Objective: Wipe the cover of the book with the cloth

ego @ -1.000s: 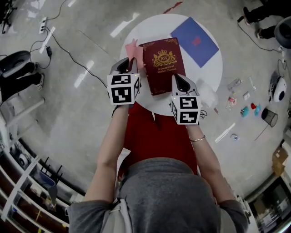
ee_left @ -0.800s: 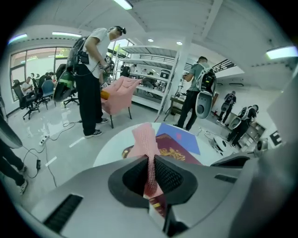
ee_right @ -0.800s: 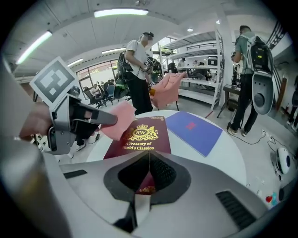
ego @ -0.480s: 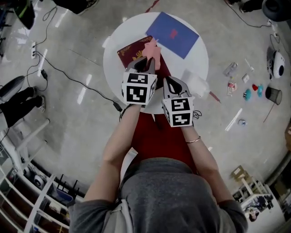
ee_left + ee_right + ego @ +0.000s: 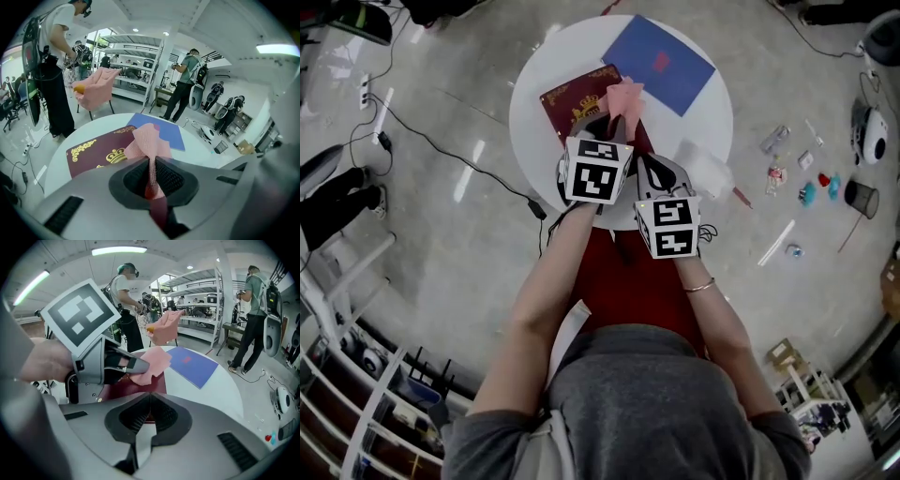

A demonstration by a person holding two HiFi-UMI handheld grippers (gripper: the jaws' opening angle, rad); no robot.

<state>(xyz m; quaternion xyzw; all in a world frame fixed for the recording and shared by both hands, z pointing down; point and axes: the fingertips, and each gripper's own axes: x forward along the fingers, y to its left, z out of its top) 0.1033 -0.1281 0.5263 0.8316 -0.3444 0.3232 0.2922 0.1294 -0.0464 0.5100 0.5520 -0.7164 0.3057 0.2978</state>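
both my forearms reach straight ahead over the round white table (image 5: 530, 131), the hands side by side and close, each marker cube facing up. my left gripper (image 5: 607, 124) is pushed a little further forward than the right and sits over the book (image 5: 570, 101). its jaws are clamped on the pink cloth (image 5: 148, 140), which is pinched into a narrow fold between the pads and fans out loose past the tips. my right gripper (image 5: 149, 414) hangs just beside the left, nearer my body, with its jaws pressed together and nothing between them, pointing at the near part of the dark red cover. the book lies flat on the table, tilted, with its gold crest up, and a blue folder (image 5: 659, 64) lies beyond it. from the head view the grippers cover the near half of the book, so i cannot see its lower edge. i also cannot tell whether the cloth touches the cover or only hangs above it, nor whether my right tips rest on the book. the cloth hides part of the crest.
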